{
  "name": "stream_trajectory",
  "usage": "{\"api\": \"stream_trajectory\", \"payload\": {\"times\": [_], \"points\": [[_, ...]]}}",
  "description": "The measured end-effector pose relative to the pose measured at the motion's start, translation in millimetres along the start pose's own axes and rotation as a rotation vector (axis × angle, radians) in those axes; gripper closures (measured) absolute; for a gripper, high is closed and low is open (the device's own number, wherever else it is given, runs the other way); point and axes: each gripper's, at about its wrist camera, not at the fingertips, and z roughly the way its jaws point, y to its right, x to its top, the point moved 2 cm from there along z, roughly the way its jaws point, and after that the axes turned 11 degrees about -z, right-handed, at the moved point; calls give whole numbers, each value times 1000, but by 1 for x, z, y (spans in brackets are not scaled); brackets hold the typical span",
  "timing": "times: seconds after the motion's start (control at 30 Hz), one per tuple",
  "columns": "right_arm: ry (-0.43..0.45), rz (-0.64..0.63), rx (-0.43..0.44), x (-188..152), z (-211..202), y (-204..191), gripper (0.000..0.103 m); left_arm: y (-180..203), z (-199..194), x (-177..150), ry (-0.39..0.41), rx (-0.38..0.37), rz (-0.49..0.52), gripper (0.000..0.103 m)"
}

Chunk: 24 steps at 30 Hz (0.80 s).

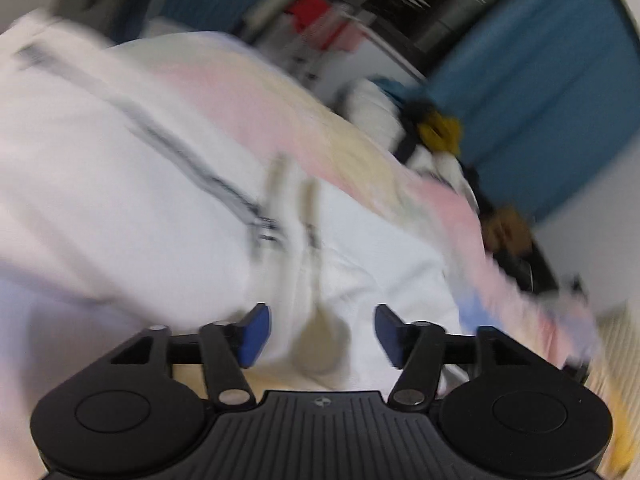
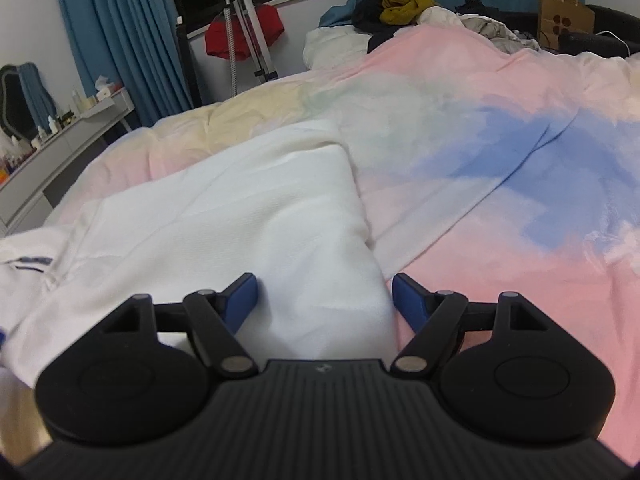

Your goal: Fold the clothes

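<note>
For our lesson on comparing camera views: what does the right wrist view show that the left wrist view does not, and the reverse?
Only the right wrist view: the desk with bottles, the blue patch on the duvet, and the right gripper, jaws open, white fabric between them.

Only the left wrist view, which is blurred: a dark stripe across the garment, a beige cord, and the left gripper, jaws open.

Both: the white garment, pastel duvet, blue curtains, red cloth and yellow cloth.
</note>
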Motion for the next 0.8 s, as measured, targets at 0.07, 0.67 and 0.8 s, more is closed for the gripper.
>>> {"api": "stream_trajectory", "payload": {"times": [0.07,0.67,0.8], "points": [[10,8,-11,1,-5,2,27,-26,-21,9,20,26,-142,22],[253,-304,88,6,-46,-68,27,-173,-52,108,457,112,-740,32],[121,-388,177,-5,-21,-91,27,-180,-51,122,482,92,-669,61]]}}
